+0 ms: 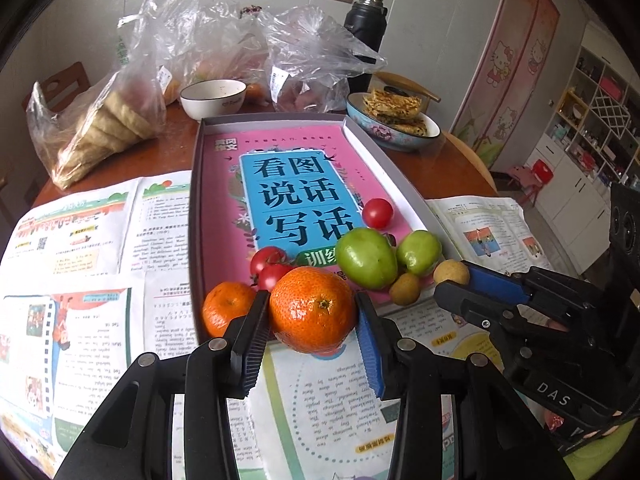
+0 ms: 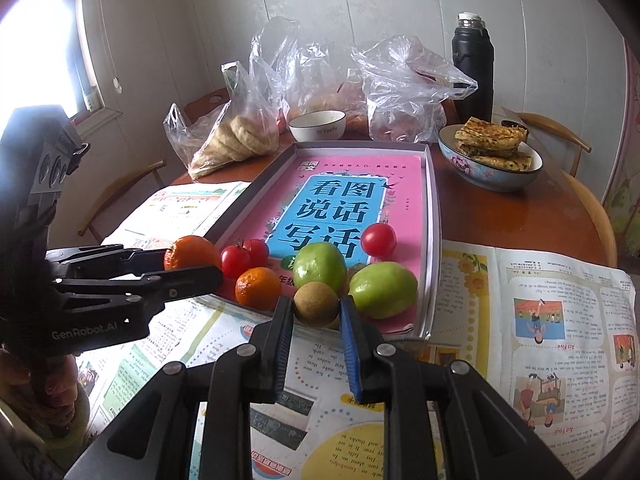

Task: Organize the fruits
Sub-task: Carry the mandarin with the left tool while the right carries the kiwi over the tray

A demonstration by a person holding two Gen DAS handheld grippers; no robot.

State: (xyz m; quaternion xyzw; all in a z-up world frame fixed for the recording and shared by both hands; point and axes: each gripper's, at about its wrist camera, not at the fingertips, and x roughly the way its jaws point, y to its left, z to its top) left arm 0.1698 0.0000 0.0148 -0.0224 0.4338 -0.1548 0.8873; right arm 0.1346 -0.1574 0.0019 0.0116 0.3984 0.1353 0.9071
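A large mandarin [image 1: 312, 308] is gripped between the pads of my left gripper [image 1: 313, 320], just above the near end of a grey tray [image 1: 196, 200] that holds a pink book. In the tray lie a smaller mandarin [image 1: 226, 308], three cherry tomatoes [image 1: 377, 213], two green fruits [image 1: 366, 258] and a small brown fruit [image 1: 405, 288]. My right gripper [image 2: 315, 314] is shut on another small brown fruit [image 2: 315, 304], held over the tray's [image 2: 434, 220] near edge. In the right wrist view the left gripper [image 2: 192, 266] shows at the left with its mandarin [image 2: 192, 254].
Printed sheets [image 2: 540, 320] cover the near part of the round wooden table. Behind the tray stand plastic bags of food [image 1: 104, 128], a white bowl [image 1: 212, 98], a blue bowl of flatbreads [image 1: 394, 124] and a black flask [image 1: 366, 36]. Wooden chairs ring the table.
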